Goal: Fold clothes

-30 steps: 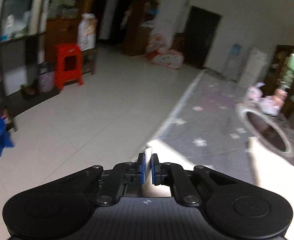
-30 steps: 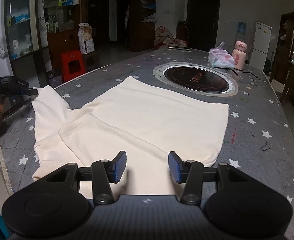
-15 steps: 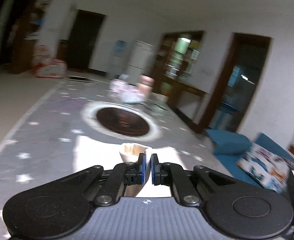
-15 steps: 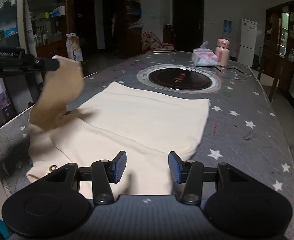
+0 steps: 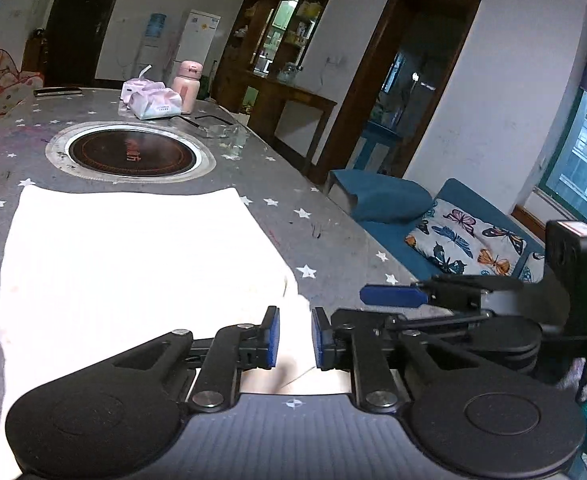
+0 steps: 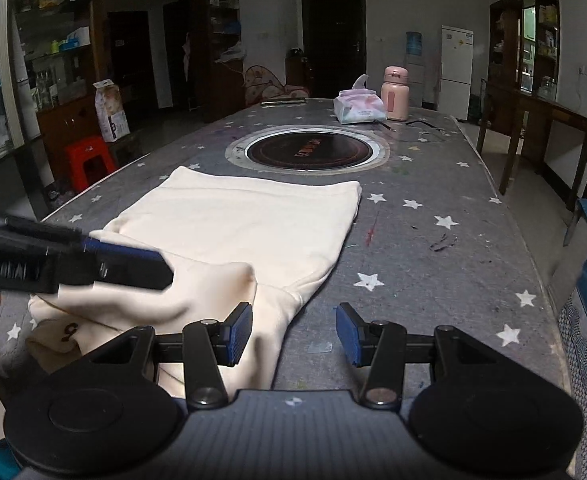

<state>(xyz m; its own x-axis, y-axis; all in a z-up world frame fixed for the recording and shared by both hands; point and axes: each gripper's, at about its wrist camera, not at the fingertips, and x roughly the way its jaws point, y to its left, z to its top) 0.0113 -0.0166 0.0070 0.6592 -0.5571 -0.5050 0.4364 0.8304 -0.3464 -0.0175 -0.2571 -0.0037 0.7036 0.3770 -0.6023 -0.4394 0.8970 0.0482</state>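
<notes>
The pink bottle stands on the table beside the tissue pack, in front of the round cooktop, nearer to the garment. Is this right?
Not quite: the right wrist view shows the pink bottle beside the tissue pack on the table, but behind the round cooktop, farther from the garment.

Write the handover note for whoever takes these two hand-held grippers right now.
Left hand-held gripper: slightly open over the folded-in sleeve; whether it still pinches is unclear.
Right hand-held gripper: open, empty, at the garment's near right edge.
Cream garment: flat on the star-patterned table, before the round cooktop.
Done: left sleeve laid across the body.
Left: right side, then the remaining folds.
</notes>
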